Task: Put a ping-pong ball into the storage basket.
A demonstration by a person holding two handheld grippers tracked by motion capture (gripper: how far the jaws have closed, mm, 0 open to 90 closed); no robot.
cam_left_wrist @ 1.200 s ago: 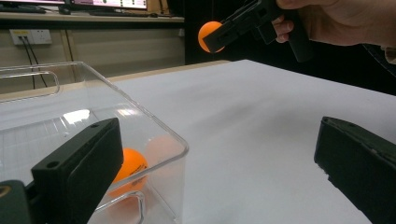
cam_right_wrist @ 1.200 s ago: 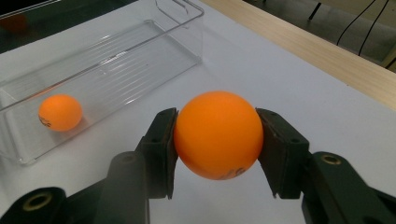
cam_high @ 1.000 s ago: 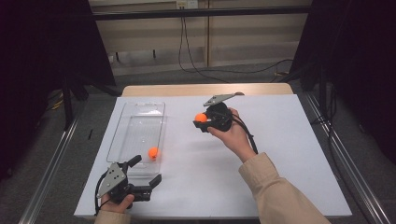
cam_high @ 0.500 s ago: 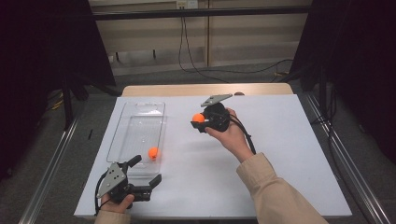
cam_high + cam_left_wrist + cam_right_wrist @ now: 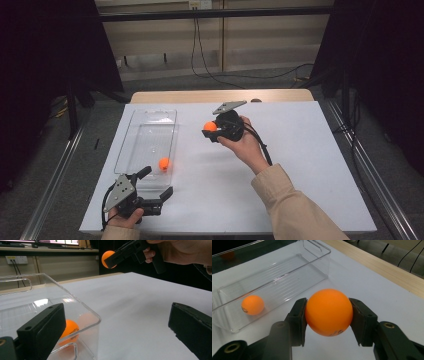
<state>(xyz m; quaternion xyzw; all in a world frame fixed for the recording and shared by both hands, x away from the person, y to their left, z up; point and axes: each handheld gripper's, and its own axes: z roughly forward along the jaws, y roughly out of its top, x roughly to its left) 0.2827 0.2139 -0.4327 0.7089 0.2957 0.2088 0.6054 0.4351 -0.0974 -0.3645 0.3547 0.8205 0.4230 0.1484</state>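
White table [image 5: 310, 165], large, with wood edge at far side. On it, to the left, clear tray [image 5: 150, 135], long and narrow, lying lengthwise away from the person; landmark for all that follows.

Right of tray and well apart from it: right hand [image 5: 247, 145] with beige sleeve, raised above the table, carrying right gripper [image 5: 209, 131]. Pointing toward tray. Closed on held ball [image 5: 210, 126], orange, one pad pressing on each side, as seen clearly in right gripper view [image 5: 329, 312]. Held ball in the air, not over tray, beside its far half. In left gripper view, same ball [image 5: 108, 258] seen high, beyond tray's corner.

At near end of tray, just outside it: left gripper [image 5: 159, 184], low at table's near edge, held by left hand [image 5: 125, 219]. Wide open, nothing between; one jaw close beside tray's near wall, other jaw off to the right over bare table. Contact with wall not possible to tell.

Inside tray, at near right corner: second ball [image 5: 164, 163], orange, resting on tray floor, close to the walls.
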